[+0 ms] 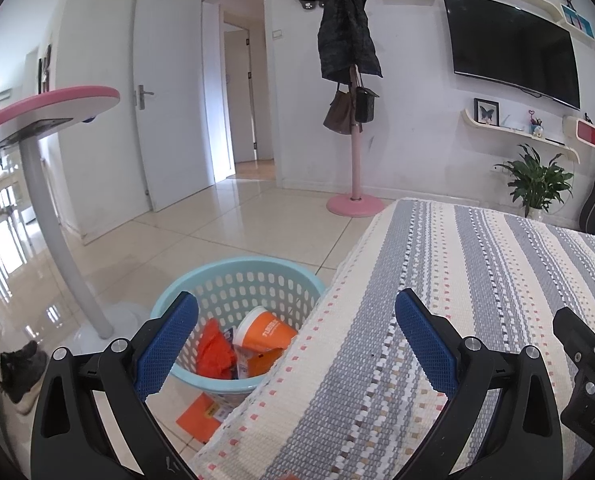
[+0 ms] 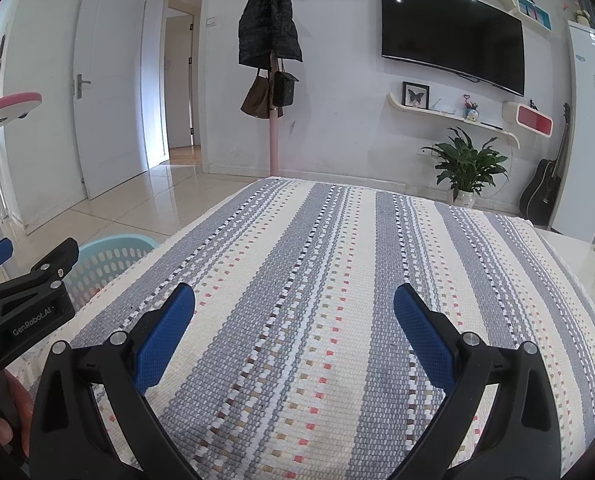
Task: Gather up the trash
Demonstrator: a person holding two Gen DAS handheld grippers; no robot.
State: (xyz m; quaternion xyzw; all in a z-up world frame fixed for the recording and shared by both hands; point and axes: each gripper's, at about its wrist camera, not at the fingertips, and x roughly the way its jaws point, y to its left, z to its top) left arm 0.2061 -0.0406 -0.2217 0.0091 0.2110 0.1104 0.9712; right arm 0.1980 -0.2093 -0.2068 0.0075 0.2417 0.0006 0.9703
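Both the left gripper [image 1: 295,316] and right gripper [image 2: 293,308] are spread apart, empty. Retrieve the orange packet [image 1: 201,418] beside the basket [image 1: 177,296]; approach low.

Home living room, wall TV [image 2: 453,28], coat stand [image 2: 272,64]

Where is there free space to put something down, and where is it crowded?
The striped cloth between both open tongs, left and right, is bare. The floor tiles between basket and coat stand are free. The basket itself is crowded with trash.
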